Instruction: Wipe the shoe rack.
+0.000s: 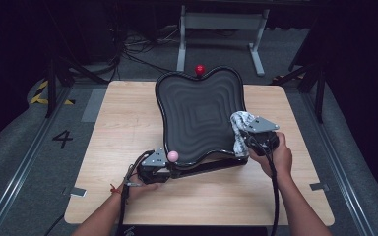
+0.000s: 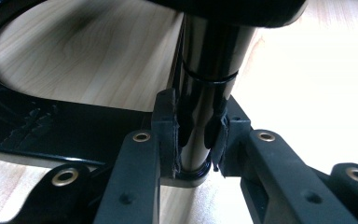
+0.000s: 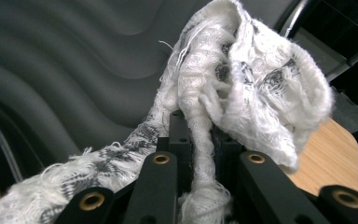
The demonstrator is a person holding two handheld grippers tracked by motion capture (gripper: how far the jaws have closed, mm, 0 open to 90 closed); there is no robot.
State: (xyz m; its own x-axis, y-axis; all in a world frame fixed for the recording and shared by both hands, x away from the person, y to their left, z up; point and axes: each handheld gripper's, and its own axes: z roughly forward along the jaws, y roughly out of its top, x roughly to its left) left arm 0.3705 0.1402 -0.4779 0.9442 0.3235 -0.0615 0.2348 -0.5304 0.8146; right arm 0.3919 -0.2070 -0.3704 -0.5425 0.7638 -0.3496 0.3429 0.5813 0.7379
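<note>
High overview of table (image 1: 128, 128) — two close hand-held gripper views, shared tray (image 1: 197, 113).

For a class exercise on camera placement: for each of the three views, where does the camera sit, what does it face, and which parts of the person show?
High view: above the person's side, facing forward and down on the table; both forearms show.
Left gripper view: on the left gripper, facing the black post it clamps.
Right gripper view: on the right gripper, facing the white cloth it clamps.
Shared: the tray.

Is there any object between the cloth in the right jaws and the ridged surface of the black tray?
Nothing visible does. The white cloth, clamped in the right gripper, already lies at the right edge of the black tray. Its ridged surface is bare beside the cloth.
</note>
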